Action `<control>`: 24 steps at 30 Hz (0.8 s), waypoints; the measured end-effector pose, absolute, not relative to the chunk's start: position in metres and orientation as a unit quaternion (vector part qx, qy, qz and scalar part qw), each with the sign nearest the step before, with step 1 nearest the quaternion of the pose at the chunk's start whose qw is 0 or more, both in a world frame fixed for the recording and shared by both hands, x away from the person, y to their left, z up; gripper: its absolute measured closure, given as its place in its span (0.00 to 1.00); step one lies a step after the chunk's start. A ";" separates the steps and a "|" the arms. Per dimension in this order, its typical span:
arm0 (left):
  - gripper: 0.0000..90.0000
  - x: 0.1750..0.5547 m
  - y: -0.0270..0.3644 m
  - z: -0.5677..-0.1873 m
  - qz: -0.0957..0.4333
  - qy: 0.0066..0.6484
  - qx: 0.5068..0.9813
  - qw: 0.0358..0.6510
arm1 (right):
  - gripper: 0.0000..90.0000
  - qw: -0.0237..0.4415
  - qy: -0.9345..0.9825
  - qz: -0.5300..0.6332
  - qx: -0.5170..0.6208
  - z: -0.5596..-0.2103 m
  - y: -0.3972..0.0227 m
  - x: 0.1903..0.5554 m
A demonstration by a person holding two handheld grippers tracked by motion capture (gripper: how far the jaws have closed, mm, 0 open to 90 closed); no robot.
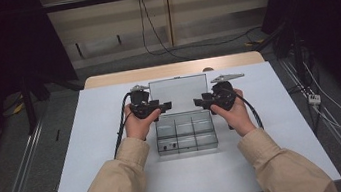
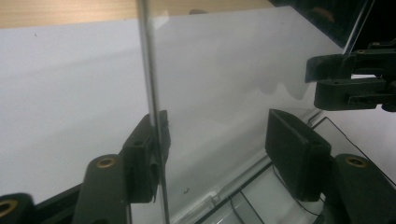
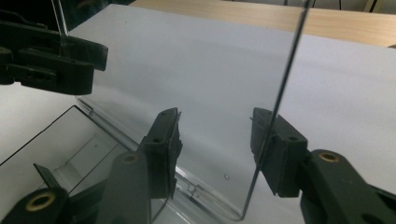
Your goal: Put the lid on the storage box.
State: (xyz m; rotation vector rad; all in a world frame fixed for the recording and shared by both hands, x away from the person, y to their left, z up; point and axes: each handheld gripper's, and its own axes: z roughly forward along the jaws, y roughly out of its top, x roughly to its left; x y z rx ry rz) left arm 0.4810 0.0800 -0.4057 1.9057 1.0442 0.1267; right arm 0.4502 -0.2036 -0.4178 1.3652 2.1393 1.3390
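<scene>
Lid of clear compartment box at table centre already raised upright, with left gripper and right gripper half-open astride its side edges, not clamping; closing or release remaining.

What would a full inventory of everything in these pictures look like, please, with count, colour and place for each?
Compartment box: one, clear plastic with dark dividers, at the middle of the sheet.
Lid: one, clear, hinged at the box's far side, standing raised between the two grippers.
Table: one, light wood, showing at the far edge.
Sheet: one, white, over the table top.
Cables: several, black, on the floor and wall beyond the table.
Left gripper: one, black, at the lid's left edge; one pad lies against that edge, the other stands off.
Right gripper: one, black, at the lid's right edge, jaws astride it.
Sleeves: two, beige, from the near edge.
</scene>
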 end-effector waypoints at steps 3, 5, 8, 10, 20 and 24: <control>0.47 0.477 0.082 -0.404 0.054 0.418 0.777 0.467 | 0.62 0.139 0.740 0.466 0.464 -0.417 -0.206 0.445; 0.49 0.473 0.084 -0.403 0.056 0.415 0.776 0.471 | 0.62 0.139 0.739 0.472 0.461 -0.417 -0.206 0.441; 0.50 0.467 0.085 -0.400 0.058 0.406 0.781 0.471 | 0.62 0.148 0.749 0.464 0.448 -0.413 -0.204 0.435; 0.50 0.463 0.086 -0.399 0.063 0.400 0.783 0.471 | 0.62 0.153 0.755 0.459 0.442 -0.411 -0.203 0.432; 0.48 0.449 0.089 -0.398 0.068 0.384 0.790 0.473 | 0.57 0.158 0.751 0.466 0.440 -0.407 -0.206 0.417; 0.48 0.444 0.092 -0.397 0.074 0.384 0.784 0.482 | 0.53 0.170 0.744 0.467 0.446 -0.402 -0.212 0.405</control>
